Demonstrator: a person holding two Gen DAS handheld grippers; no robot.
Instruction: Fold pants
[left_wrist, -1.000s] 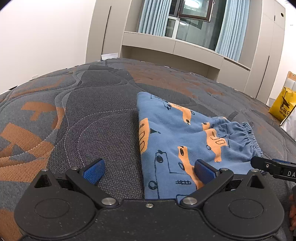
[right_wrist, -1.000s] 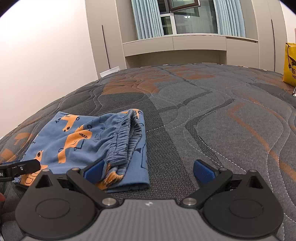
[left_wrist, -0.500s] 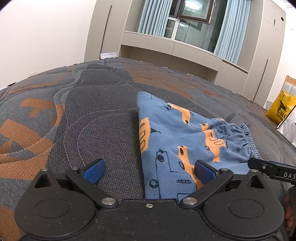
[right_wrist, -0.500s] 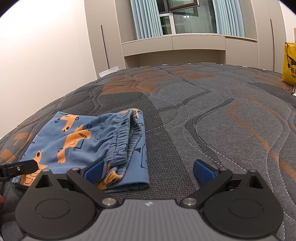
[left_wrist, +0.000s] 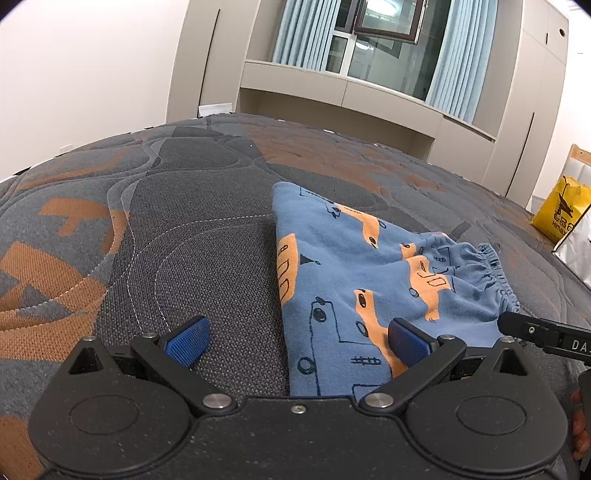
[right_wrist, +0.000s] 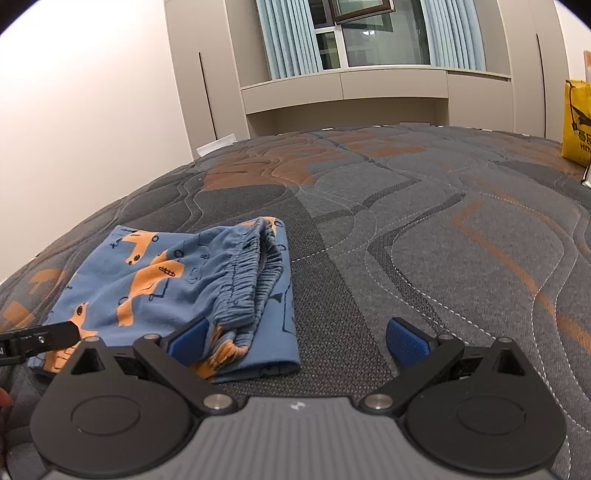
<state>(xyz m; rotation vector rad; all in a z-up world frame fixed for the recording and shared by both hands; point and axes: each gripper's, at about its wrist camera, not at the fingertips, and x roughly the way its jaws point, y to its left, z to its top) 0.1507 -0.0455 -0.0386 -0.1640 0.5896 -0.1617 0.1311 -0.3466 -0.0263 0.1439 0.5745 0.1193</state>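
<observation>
The pants (left_wrist: 369, 280), blue with orange vehicle prints and dark line drawings, lie folded into a compact rectangle on the mattress (left_wrist: 184, 240), which is quilted grey with orange patches and white stitching. The gathered elastic waistband (right_wrist: 255, 273) sits on top of the fold, toward the right side of the bundle in the right wrist view, with a lower layer of fabric showing beneath it at the near edge. The left gripper (left_wrist: 297, 341) is spread wide, holding nothing: its 2 blue pads are well apart, the left pad (left_wrist: 187, 341) over bare mattress, the right pad (left_wrist: 406, 341) over the near corner of the pants; contact with the cloth cannot be told. The right gripper (right_wrist: 297, 339) is likewise spread wide and empty, its left pad (right_wrist: 188, 339) in front of the waistband end of the bundle, its right pad (right_wrist: 406, 341) over bare mattress. Each view catches the other gripper's black finger at its frame edge, beside the pants. A yellow bag (left_wrist: 559, 212) stands beyond the mattress at far right. Behind the bed are beige cabinets (right_wrist: 369, 88) and a window with pale blue curtains (right_wrist: 288, 37).
</observation>
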